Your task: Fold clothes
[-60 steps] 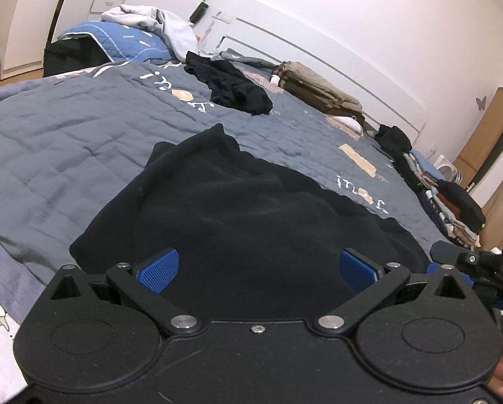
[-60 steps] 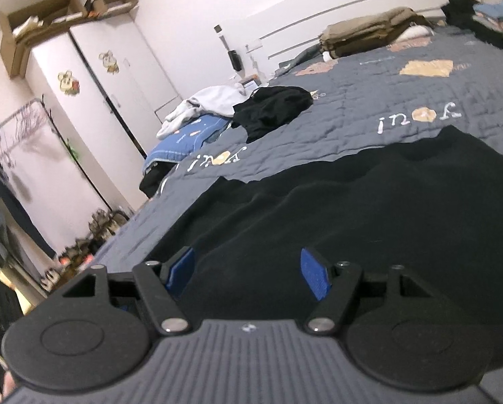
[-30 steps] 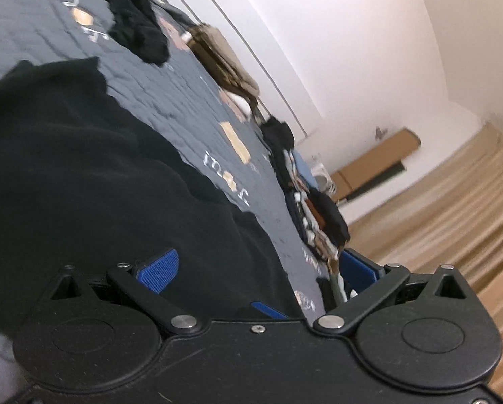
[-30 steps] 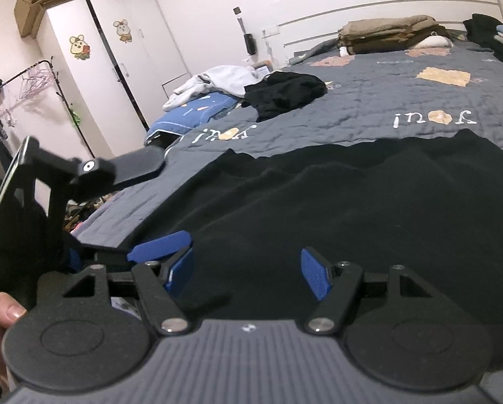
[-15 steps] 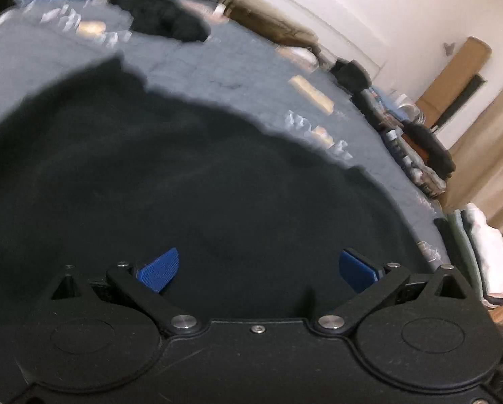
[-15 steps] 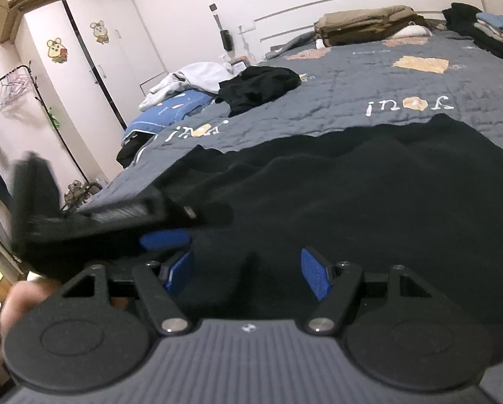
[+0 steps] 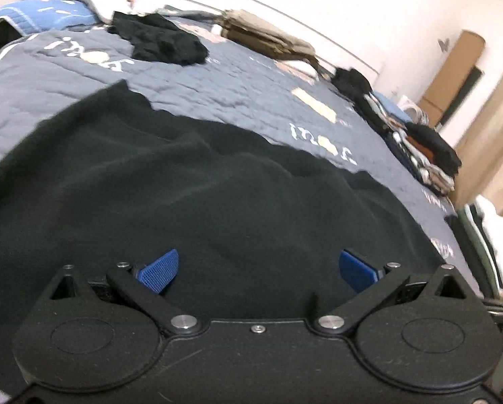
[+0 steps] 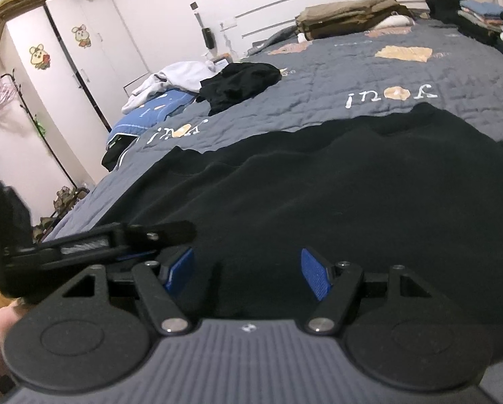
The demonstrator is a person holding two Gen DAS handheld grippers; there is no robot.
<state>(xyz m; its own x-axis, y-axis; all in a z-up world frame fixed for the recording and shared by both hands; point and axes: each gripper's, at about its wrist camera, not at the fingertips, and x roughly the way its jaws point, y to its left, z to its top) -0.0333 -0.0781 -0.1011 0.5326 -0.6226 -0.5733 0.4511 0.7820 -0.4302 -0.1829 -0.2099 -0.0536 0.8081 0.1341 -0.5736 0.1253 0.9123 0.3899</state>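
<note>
1. The task's thing is the large black fleece garment (image 7: 197, 202), spread flat across the near part of the grey quilted bed cover (image 7: 217, 77); its far edge lies just short of the white "inoy" lettering (image 8: 392, 96) stitched on that cover.
2. My left tongs (image 7: 256, 269) stand wide apart over the near hem of the garment, blue pads (image 7: 158, 271) bare — nothing between them.
3. My right tongs (image 8: 248, 271) are about two-thirds open, also empty, over the same near hem; the left tool's black body crosses the lower left of the right view.
4. I judge the step in hand to be the approach for the first fold: both tongs hover low above the near edge, neither one pinching cloth yet.
5. The next move calls for each pair to reach down to a near corner of the garment, close on a single layer, then lift and carry that edge toward the lettering — evenly, so the fleece does not bunch.
6. Beyond the lettering lie a crumpled black garment (image 8: 241, 80) and folded tan clothes (image 8: 349, 15), well apart from my work.
</note>
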